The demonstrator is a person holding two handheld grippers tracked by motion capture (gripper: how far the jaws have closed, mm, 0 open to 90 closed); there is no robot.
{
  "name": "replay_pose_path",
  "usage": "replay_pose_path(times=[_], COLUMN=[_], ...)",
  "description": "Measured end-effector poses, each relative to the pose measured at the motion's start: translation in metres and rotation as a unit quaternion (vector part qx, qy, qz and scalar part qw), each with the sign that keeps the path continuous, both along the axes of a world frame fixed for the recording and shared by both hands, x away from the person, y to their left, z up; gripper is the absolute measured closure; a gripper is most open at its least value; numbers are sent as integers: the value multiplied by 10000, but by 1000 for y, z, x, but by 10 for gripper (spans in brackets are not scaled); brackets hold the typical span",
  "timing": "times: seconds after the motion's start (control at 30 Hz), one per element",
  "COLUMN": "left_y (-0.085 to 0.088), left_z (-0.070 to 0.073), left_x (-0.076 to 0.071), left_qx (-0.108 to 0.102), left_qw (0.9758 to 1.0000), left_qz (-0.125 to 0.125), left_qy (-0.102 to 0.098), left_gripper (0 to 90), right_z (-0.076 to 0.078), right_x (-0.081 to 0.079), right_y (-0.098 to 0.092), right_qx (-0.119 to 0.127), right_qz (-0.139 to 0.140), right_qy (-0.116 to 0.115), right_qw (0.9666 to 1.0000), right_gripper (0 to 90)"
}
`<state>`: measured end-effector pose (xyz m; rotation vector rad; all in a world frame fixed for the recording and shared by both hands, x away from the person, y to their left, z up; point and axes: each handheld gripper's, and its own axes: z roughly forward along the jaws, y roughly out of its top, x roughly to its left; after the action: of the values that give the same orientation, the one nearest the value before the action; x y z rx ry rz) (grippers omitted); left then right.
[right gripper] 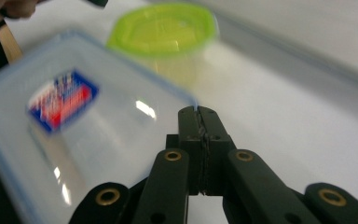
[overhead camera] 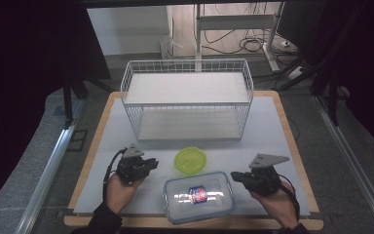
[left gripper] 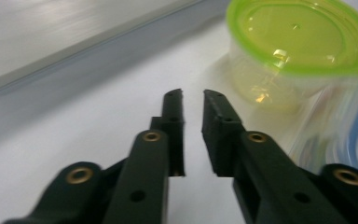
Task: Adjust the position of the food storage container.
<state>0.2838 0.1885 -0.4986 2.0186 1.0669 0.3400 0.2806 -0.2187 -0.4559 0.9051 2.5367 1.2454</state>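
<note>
A round clear tub with a green lid stands on the white table mat, just behind a rectangular clear box with a blue-rimmed lid and a red-and-blue label. My left gripper lies left of the tub, pointing toward it. In the left gripper view its jaws stand a little apart with nothing between them, the green-lidded tub ahead to the right. My right gripper sits at the box's right end. Its jaws are shut and empty, beside the box and short of the tub.
A white wire basket with two shelf levels stands at the back of the mat. The table's wooden edge runs along the right. Dark stands and cables lie on the floor beyond the table.
</note>
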Motion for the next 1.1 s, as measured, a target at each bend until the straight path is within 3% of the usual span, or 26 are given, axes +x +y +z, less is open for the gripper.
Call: replay_pose_path(times=[0.07,0.1,0.13,0.17,0.23,0.27,0.3,0.5,0.57,0.67,0.8,0.93,1.1], left_y=[7,14,14,18,22,23,24,27,27,28,27,26,26], left_z=[-1,-3,-3,-4,-5,-5,-5,-7,-7,-7,-7,-8,-8], left_x=[-8,-16,-16,-20,-26,-28,-30,-36,-37,-37,-37,-37,-36], left_qx=[57,90,90,77,81,83,104,178,182,176,178,193,193], left_qw=[9999,9996,9996,9995,9993,9992,9991,9990,9990,9989,9990,9990,9991], left_qz=[104,174,174,211,244,251,245,214,223,214,195,178,172], left_qy=[-117,-209,-209,-242,-285,-305,-316,-346,-352,-368,-366,-354,-336], left_gripper=[712,663,642,626,613,594,594,567,567,565,563,560,557], right_z=[3,5,5,6,6,5,5,-2,-3,-9,-17,-17,-19], right_x=[11,22,22,34,38,46,46,58,58,55,53,58,62], right_y=[14,30,30,52,60,80,80,140,147,167,178,173,161], right_qx=[35,103,103,134,133,156,156,11,-24,-270,-684,-639,-835], right_qz=[150,326,326,579,663,890,890,1567,1650,1922,1996,1889,1701], right_qy=[-38,-26,-26,-36,-23,-2,-2,49,87,116,82,119,84], right_qw=[9999,9994,9994,9982,9977,9959,9959,9876,9863,9809,9775,9798,9818], right_gripper=[891,892,892,892,892,892,892,886,883,879,883,886,888])
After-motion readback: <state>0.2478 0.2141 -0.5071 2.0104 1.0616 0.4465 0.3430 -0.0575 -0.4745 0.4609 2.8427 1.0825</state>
